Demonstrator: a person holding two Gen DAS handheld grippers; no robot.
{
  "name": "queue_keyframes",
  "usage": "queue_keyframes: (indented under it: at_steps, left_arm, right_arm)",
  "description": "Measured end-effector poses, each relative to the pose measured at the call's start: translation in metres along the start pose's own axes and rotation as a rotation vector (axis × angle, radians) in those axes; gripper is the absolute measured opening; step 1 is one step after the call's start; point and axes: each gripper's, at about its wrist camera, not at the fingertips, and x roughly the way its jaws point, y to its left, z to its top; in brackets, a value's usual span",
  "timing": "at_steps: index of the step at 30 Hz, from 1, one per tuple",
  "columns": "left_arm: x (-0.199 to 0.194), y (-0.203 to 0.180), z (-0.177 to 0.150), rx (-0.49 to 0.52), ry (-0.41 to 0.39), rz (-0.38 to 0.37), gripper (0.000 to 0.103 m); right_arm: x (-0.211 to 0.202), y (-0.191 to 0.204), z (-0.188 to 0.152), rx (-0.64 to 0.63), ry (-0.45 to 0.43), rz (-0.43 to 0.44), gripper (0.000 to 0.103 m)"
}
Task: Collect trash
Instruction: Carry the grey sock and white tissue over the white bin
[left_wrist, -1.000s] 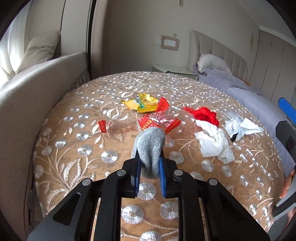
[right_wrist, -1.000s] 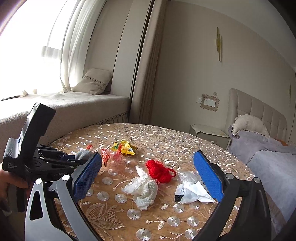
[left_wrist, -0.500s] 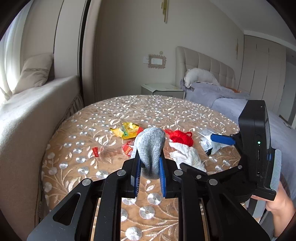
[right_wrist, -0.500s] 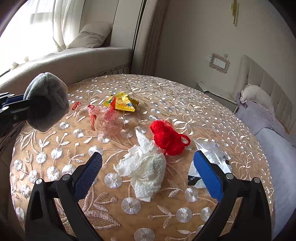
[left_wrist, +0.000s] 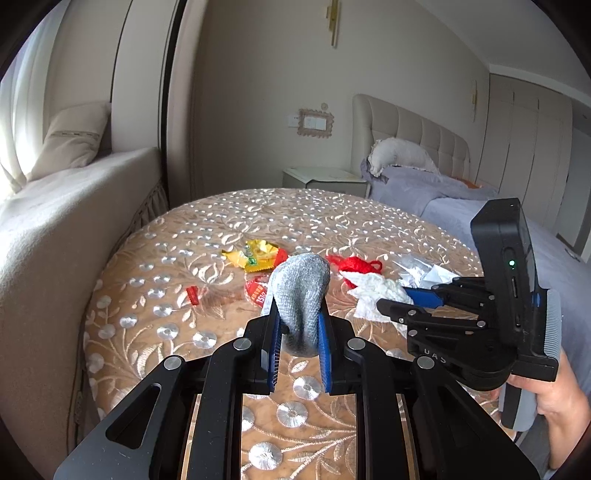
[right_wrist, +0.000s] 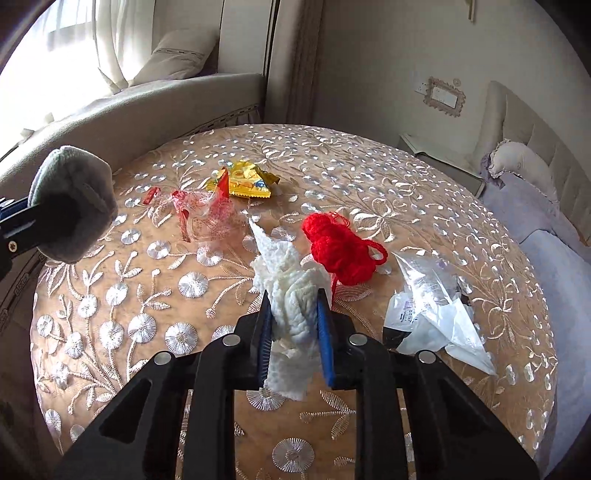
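Trash: several loose pieces lie on the round table (right_wrist: 424, 192), which wears a tan cloth embroidered with silver flowers; two further pieces are clamped in the grippers.
Right gripper (right_wrist: 293, 328): its blue-padded fingers (right_wrist: 325, 332) are drawn in against a crumpled white tissue (right_wrist: 291, 291), pinching it at mid-height; the top of the tissue rises in a point beyond the fingertips and a loose flap hangs below them, over the cloth.
Left gripper (left_wrist: 297, 325): closed tight on a grey knitted sock (left_wrist: 301, 295), whose rounded toe bulges up past the fingertips (in the right wrist view the same sock shows at the far left edge, held above the table's near-left rim).
Red yarn (right_wrist: 341, 245): a tangled bundle on the cloth just beyond and right of the tissue, with one loop trailing toward the right.
Clear plastic bag (right_wrist: 432, 310): crumpled, to the right of the right gripper, near the table's right side; a printed label shows through, too small to read.
Red-and-clear wrapper (right_wrist: 203, 218): left of the tissue, lying flat, with a small red scrap (right_wrist: 150, 195) just beyond it to the left.
Yellow wrapper (right_wrist: 247, 181): farthest out of the group, beyond the red-and-clear wrapper.
Surroundings: a cushioned window seat (right_wrist: 147, 103) with a pillow (right_wrist: 173, 55) curves behind the table on the left; a bed (left_wrist: 461, 199) with a padded headboard and lilac bedding stands to the right.
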Motion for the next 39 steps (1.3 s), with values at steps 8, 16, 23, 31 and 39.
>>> queue_keyframes:
  at_steps: [8, 16, 23, 31, 39]
  left_arm:
    - [-0.004, -0.02, -0.002, 0.029, -0.003, -0.027, 0.016]
    - [-0.009, -0.052, -0.009, 0.059, 0.004, -0.079, 0.016]
    - [-0.015, -0.099, -0.013, 0.106, 0.007, -0.176, 0.016]
    - [-0.022, -0.176, -0.026, 0.193, 0.005, -0.317, 0.016]
    - [-0.03, -0.259, -0.046, 0.29, 0.009, -0.502, 0.016]
  right_arm:
    - [-0.092, -0.003, -0.005, -0.023, -0.172, -0.027, 0.023]
    - [-0.161, -0.016, -0.031, -0.008, -0.266, -0.088, 0.023]
    - [-0.215, -0.035, -0.066, 0.021, -0.347, -0.185, 0.023]
    - [-0.25, -0.067, -0.119, 0.094, -0.366, -0.338, 0.023]
    - [-0.276, -0.102, -0.173, 0.201, -0.366, -0.484, 0.023]
